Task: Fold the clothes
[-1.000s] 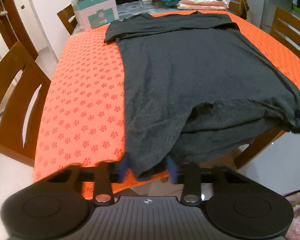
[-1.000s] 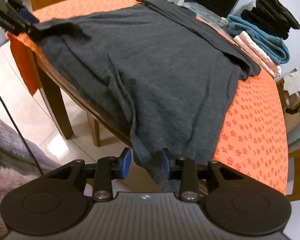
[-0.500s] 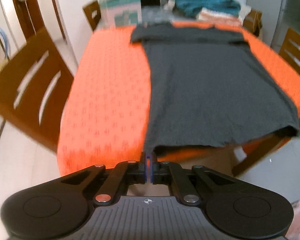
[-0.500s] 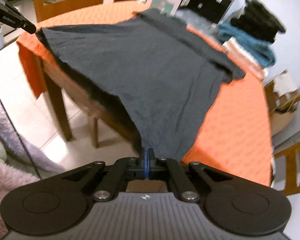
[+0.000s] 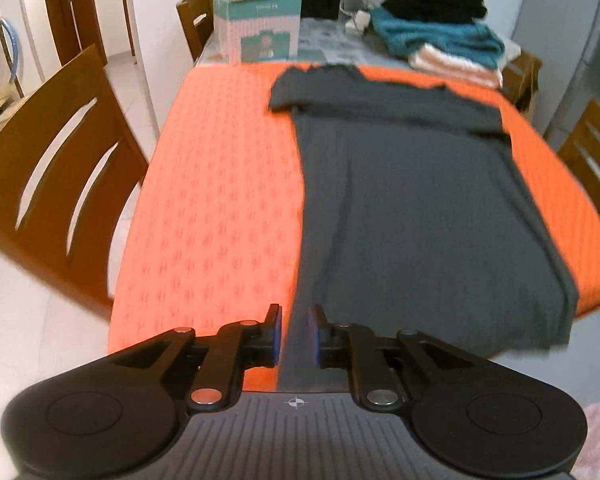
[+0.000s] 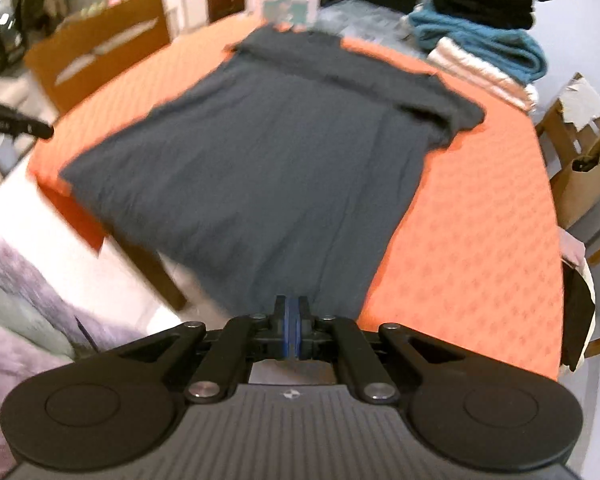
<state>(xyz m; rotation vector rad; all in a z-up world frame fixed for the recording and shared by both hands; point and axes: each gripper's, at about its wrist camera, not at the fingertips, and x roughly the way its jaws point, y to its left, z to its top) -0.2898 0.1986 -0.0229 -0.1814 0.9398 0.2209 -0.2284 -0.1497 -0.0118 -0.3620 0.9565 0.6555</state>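
Jaws on the left gripper [image 5: 295,334] have parted since half a second ago, when they were pressed shut on the hem corner; a narrow strip of the dark grey T-shirt [image 5: 412,208] now runs loosely through the gap. The right gripper [image 6: 291,334] keeps its jaws pinched tight on the other hem corner, as before. A second ago the cloth sagged in folds off the table edge; now it lies pulled flat and smooth over the orange tablecloth [image 5: 220,184], sleeves at the far end near the stacked folded clothes [image 5: 444,36]. That suggests the straightening is finished and folding proper can begin. Both grippers sit low at the near table edge, pointing along the shirt toward its collar.
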